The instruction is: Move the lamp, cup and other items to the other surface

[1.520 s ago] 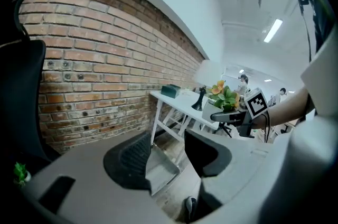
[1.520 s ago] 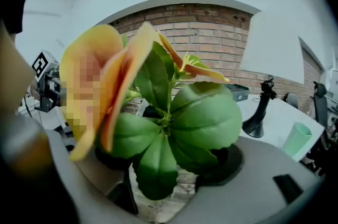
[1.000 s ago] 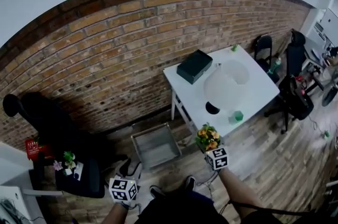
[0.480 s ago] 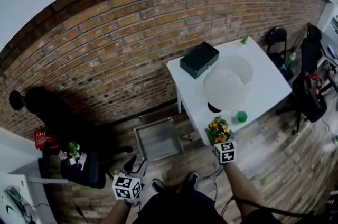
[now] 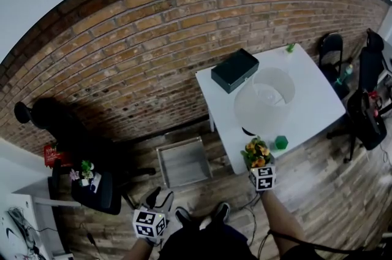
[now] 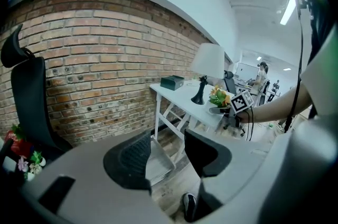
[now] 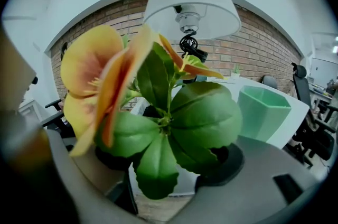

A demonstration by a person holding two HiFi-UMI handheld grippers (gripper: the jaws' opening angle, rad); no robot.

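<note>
Since the earlier frame the right gripper (image 5: 258, 165) is seen brought in towards the white table (image 5: 318, 99), so that the potted plant (image 5: 256, 152) it carries is now found closer to the green cup (image 5: 281, 142) at the table's near edge. The plant is clamped between the right jaws. Leaves and orange flowers fill that gripper's view, and the pot itself is hidden beneath them. The left gripper (image 5: 159, 198) is held low over the floor, jaws apart with nothing between them, well apart from the table. On the table the lamp (image 5: 264, 102) is stood near the middle, with its base towards the near edge, and a dark box (image 5: 234, 70) is kept at the far left corner. The cup is set at the near edge, just beside the plant on its right. The coming move is judged to turn on one relation — the bare strip of the near edge lies just ahead of and below the plant, between the near corner and the cup. The pot would therefore have to be lowered upright there by the right hand, the nearer one, without the cup or lamp base being struck.
</note>
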